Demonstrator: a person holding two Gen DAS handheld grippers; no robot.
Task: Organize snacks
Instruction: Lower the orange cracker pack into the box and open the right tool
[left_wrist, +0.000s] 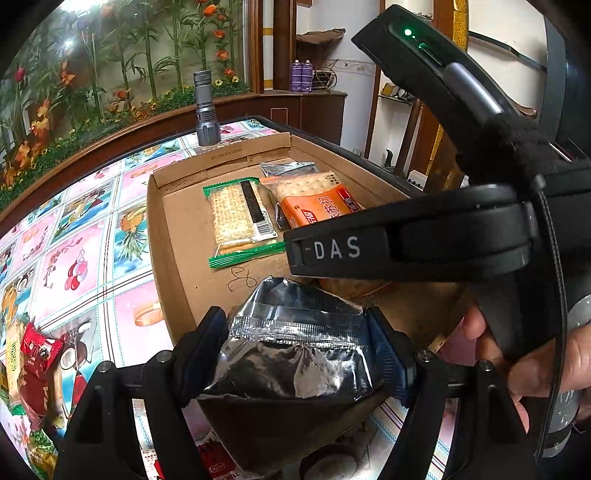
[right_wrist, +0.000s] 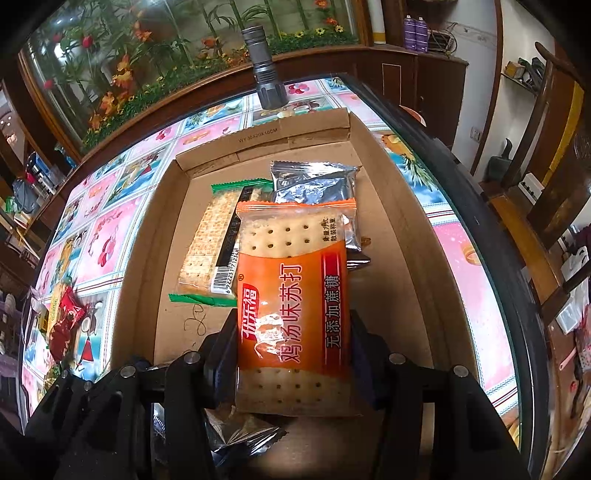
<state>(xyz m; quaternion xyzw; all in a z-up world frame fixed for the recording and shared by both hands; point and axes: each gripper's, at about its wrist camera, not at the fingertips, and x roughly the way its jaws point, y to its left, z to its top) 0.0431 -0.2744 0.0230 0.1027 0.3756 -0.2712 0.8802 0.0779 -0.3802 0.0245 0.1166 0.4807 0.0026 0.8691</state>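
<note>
Left gripper (left_wrist: 299, 354) is clamped on a silver foil packet (left_wrist: 295, 354), one pad against each side of the wrapper, and holds it over the near edge of the cardboard box (left_wrist: 173, 236). Right gripper (right_wrist: 293, 354) has an orange soda cracker pack (right_wrist: 291, 295) between its pads; both pads sit against the pack's sides, so it reads as grasped, with the pack low over the box floor or resting on it, which of the two cannot be told.

Status of the box: a green-edged cracker pack (left_wrist: 238, 218) lies flat on the floor, and a second silver packet (right_wrist: 314, 181) lies toward the far wall, partly under the orange pack's far end.

Remaining work, as judged from both views: release the two held packs inside the box, then collect the loose snacks at the table's left side, including a red-wrapped snack (left_wrist: 38, 349) with other wrappers around it. A grey flashlight (left_wrist: 206, 107) stands upright beyond the box on the patterned tablecloth (left_wrist: 74, 266). The task appears roughly half complete.
</note>
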